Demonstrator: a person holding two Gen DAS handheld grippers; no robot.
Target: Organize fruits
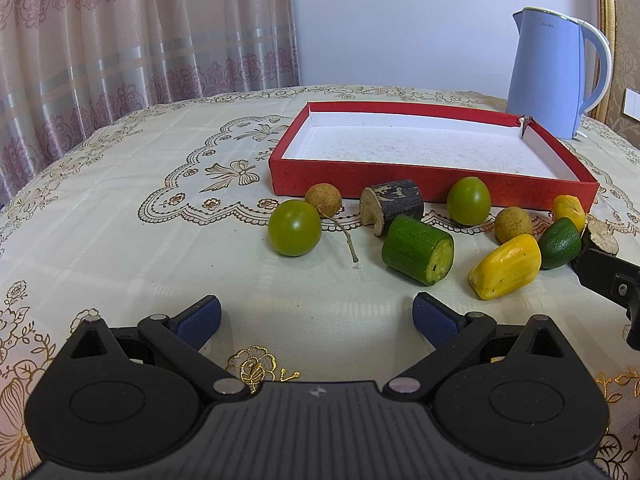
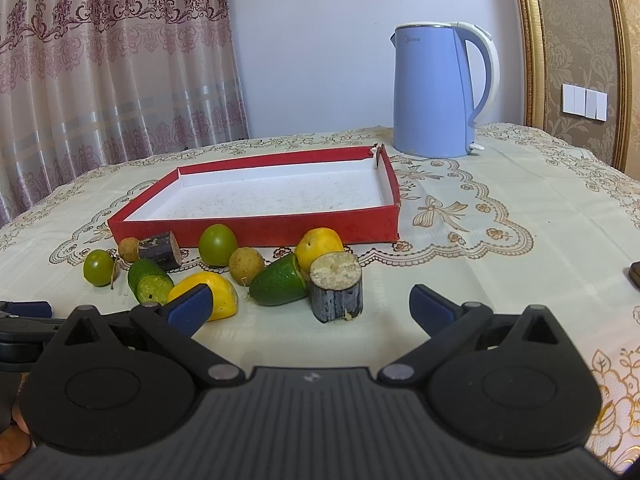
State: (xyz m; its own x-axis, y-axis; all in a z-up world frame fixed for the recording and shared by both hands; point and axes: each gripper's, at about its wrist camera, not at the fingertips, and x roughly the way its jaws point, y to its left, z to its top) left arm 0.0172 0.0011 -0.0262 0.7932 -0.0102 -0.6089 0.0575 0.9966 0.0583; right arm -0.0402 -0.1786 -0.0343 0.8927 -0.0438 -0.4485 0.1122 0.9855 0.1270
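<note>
A shallow red box (image 1: 352, 178) (image 2: 256, 230) with a white inside lies empty on the table. In front of it are scattered fruits: two green round fruits (image 1: 294, 227) (image 1: 469, 200), two brown longans (image 1: 323, 199) (image 1: 513, 225), a cut cucumber piece (image 1: 416, 250) (image 2: 149, 282), two yellow pieces (image 1: 505, 267) (image 1: 569, 210), a green avocado-like piece (image 1: 559, 243) (image 2: 278, 285) and two dark sugarcane stubs (image 1: 394, 205) (image 2: 337, 286). My left gripper (image 1: 316, 316) is open, short of the cucumber. My right gripper (image 2: 310, 306) is open just before the nearer sugarcane stub.
A light blue electric kettle (image 1: 550, 74) (image 2: 436, 88) stands behind the box on the right. A patterned curtain (image 1: 140, 32) hangs past the table's far left edge. A dark object (image 2: 634, 274) lies at the right edge. Bare embroidered tablecloth (image 1: 100, 208) spreads to the left.
</note>
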